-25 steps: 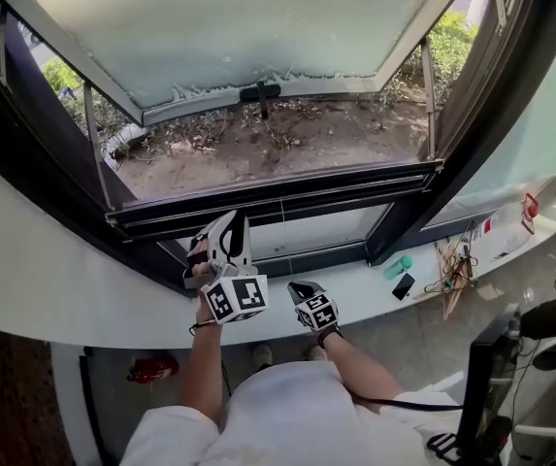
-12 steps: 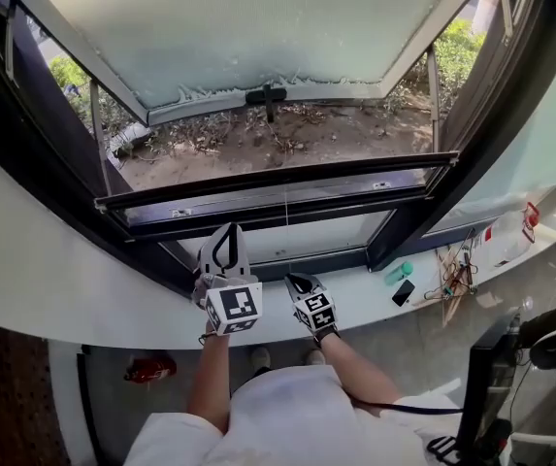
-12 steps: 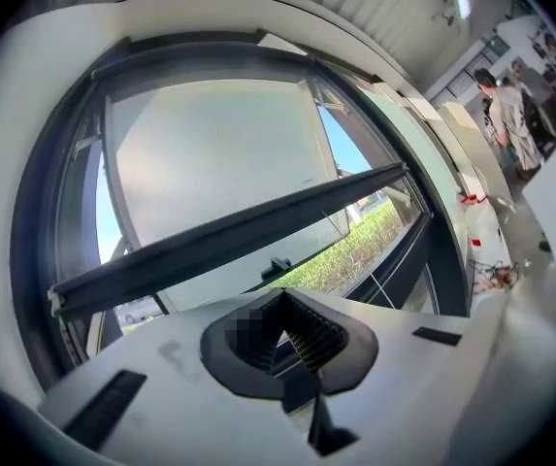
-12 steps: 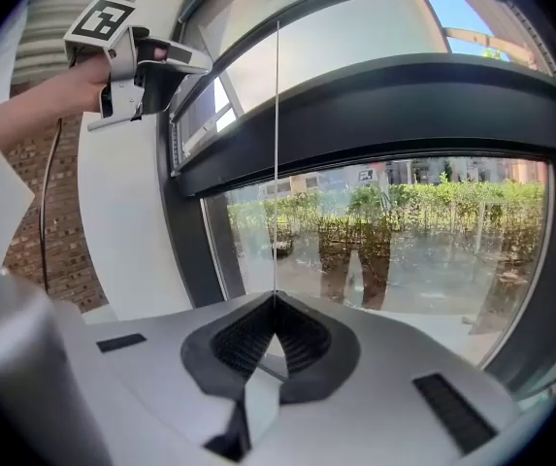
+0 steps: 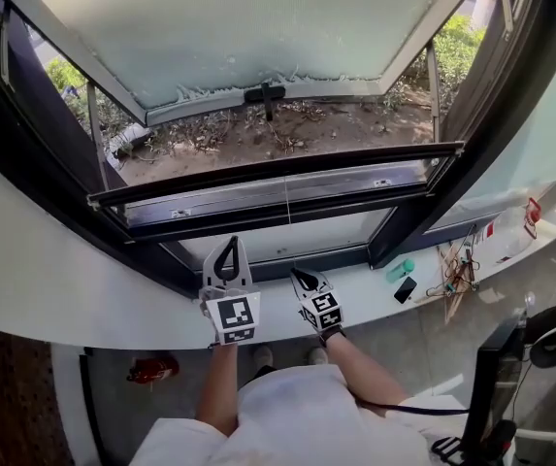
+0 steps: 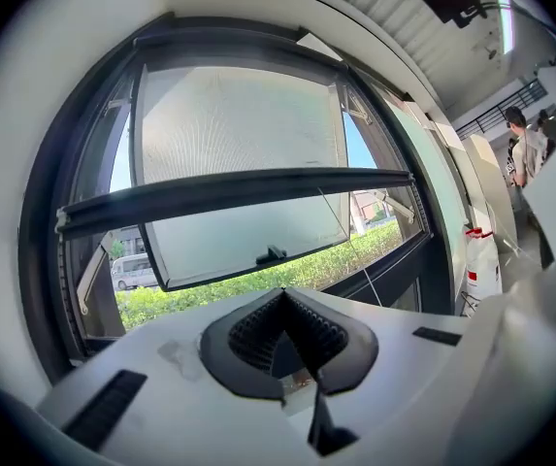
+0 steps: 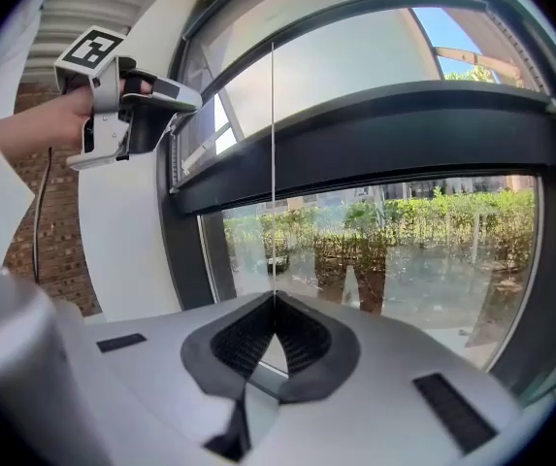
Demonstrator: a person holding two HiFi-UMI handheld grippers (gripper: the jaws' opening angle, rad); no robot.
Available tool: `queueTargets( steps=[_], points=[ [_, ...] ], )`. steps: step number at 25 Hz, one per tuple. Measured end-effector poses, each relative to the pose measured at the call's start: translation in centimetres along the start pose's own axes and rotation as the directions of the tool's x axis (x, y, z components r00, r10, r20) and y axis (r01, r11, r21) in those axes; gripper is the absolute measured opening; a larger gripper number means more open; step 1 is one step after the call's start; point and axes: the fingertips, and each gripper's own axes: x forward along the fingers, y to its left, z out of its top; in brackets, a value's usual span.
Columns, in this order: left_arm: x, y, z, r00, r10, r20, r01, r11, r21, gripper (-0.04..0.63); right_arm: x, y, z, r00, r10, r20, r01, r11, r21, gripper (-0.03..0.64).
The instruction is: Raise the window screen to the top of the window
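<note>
The window screen's dark bottom bar (image 5: 278, 171) lies across the opening, partway up the black frame. In the left gripper view the bar (image 6: 239, 190) crosses the middle of the window. A thin pull cord (image 7: 274, 163) hangs from the bar (image 7: 375, 144) straight down into my right gripper (image 7: 275, 304), whose jaws are shut on it. In the head view the right gripper (image 5: 302, 280) sits above the white sill with the cord (image 5: 290, 221) running up from it. My left gripper (image 5: 227, 252) is beside it to the left, upright, shut and empty; its closed jaws (image 6: 282, 299) point at the window.
The frosted outer sash (image 5: 248, 27) is swung outward, with a black handle (image 5: 263, 93) on its lower edge. On the sill (image 5: 355, 304) to the right lie a green object (image 5: 399, 268), a phone (image 5: 404, 286), cables (image 5: 452, 265) and a white bottle (image 5: 510, 223). A red extinguisher (image 5: 151, 367) stands on the floor.
The screen's bar has risen in the opening. My left gripper has drawn back from the frame, rolled upright and closed. The right gripper has lifted slightly with the cord.
</note>
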Motion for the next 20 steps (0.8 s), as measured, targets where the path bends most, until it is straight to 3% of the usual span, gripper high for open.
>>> queueTargets(
  steps=[9, 20],
  points=[
    [0.1, -1.2, -1.9, 0.999, -0.036, -0.040, 0.034, 0.998, -0.044, 0.002, -0.1, 0.4, 3.2, 0.997, 0.009, 0.079, -0.006, 0.999, -0.032, 0.002],
    [0.8, -2.6, -1.9, 0.996, -0.079, -0.044, 0.077, 0.996, -0.039, 0.002, -0.8, -0.5, 5.0, 0.990, -0.001, 0.138, -0.001, 1.000, 0.013, 0.002]
  ],
)
